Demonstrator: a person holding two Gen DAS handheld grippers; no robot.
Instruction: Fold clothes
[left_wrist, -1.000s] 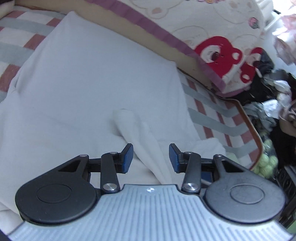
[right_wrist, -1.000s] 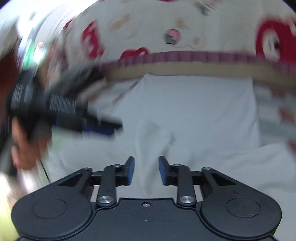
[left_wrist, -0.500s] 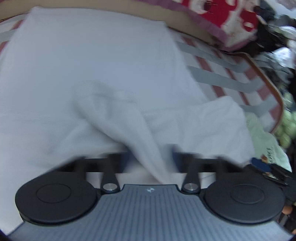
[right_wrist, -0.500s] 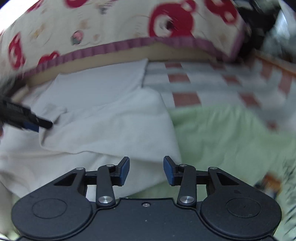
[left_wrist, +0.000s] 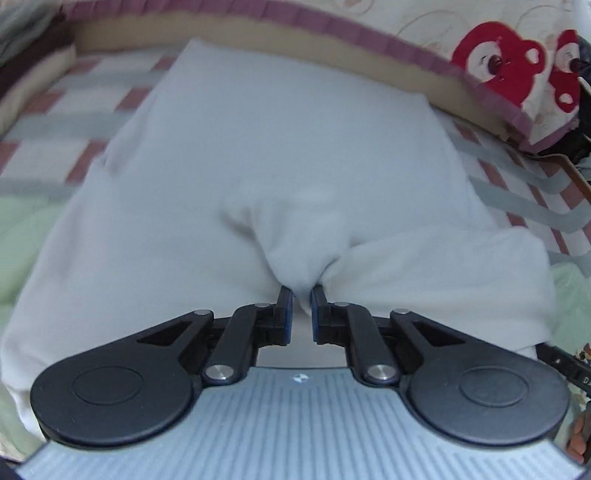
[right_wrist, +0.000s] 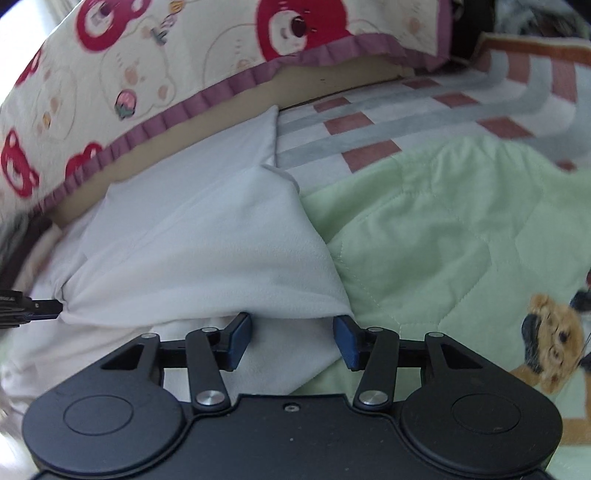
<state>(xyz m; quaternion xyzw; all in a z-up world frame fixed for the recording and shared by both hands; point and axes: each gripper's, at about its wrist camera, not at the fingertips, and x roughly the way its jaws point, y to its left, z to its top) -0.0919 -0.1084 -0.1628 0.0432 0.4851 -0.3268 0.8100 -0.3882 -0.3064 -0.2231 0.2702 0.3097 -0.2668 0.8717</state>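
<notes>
My left gripper (left_wrist: 300, 308) pinched the white garment (left_wrist: 295, 155) at frame centre, my right gripper (right_wrist: 292, 345) gaped at its lower edge; a thin pinch risked slipping free.

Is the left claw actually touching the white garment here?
Touching. The left wrist view shows the left claw pinching a bunched fold of the white garment between its nearly shut blue pads.

Soft matt white garment (left_wrist: 295, 155) cloth (fleecy), quilted green blanket (right_wrist: 443, 229) alongside
</notes>
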